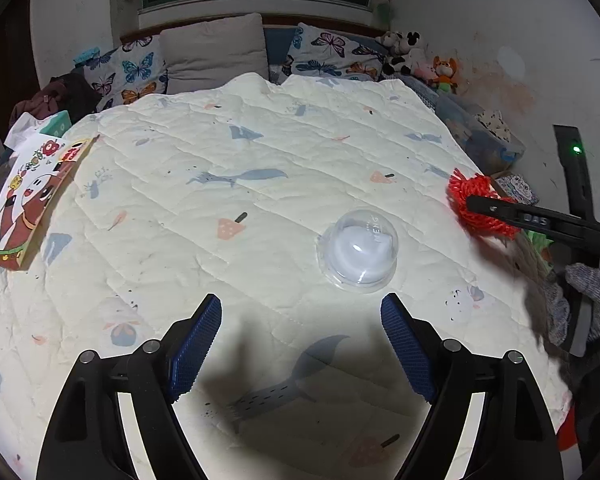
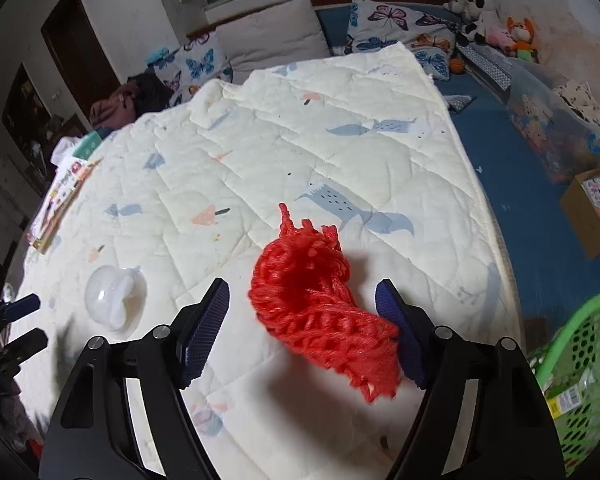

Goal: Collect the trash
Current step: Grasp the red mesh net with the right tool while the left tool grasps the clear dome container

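Lying between the right gripper (image 2: 302,312)'s wide-open jaws — red mesh net (image 2: 320,304), long axis diagonal, ungripped.

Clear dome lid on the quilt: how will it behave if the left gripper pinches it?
The clear dome lid looks thin-walled, so probably light and prone to flex or crumple. Its smooth curved sides may slip off the pads. It sits rim-down on the soft quilt, so sliding seems likelier than rolling.
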### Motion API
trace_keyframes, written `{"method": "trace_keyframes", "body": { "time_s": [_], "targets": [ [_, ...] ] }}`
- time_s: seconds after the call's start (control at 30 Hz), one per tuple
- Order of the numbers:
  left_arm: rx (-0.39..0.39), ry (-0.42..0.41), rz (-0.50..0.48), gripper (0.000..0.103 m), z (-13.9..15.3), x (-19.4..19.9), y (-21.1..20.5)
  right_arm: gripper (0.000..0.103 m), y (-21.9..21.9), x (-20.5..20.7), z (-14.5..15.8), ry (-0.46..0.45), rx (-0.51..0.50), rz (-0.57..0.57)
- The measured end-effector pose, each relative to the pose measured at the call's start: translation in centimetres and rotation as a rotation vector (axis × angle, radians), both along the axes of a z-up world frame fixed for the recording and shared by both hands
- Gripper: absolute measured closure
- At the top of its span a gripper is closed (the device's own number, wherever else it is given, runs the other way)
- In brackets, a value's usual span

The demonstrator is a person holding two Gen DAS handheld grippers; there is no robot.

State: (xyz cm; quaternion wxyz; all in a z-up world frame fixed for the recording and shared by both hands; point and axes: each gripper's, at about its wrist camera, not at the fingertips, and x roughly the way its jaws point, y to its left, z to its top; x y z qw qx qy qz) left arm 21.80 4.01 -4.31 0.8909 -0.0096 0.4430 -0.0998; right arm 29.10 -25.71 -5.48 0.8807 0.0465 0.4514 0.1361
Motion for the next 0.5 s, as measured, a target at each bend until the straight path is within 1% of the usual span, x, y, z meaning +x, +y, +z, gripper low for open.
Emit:
{"method": "trace_keyframes", "body": {
  "time_s": [0.1, 0.17, 0.23, 0.27, 0.37, 0.5],
  "targets": [
    [0.012, 0.003, -0.012, 0.024, -0.2, 0.4, -0.5, 0.037, 0.3, 0.5, -0.4, 0.014, -0.013, -0.007],
    [0.008, 0.014, -0.026, 0.024, -0.5, 0.8, -0.9, 0.044, 0.4, 0.6, -0.6, 0.016, -0.014, -0.004],
    [0.012, 0.020, -0.036, 0.024, -0.8, 1.2, -1.3, 0.047, 0.5, 0.5, -0.6, 0.013, -0.020, 0.001],
    [0.011, 0.025, -0.047, 0.024, -0.9, 1.5, -1.6, 0.051, 0.6, 0.4, -0.6, 0.010, -0.020, 0.004],
    [0.017, 0.035, -0.064, 0.024, -1.3, 2.3, -2.4, 0.054, 0.7, -0.1, -0.1, -0.012, -0.031, 0.003],
    [0.028, 0.040, -0.085, 0.024, -1.8, 3.7, -3.4, 0.055, 0.6, -0.8, 0.7, -0.036, -0.022, 0.006]
  ]
}}
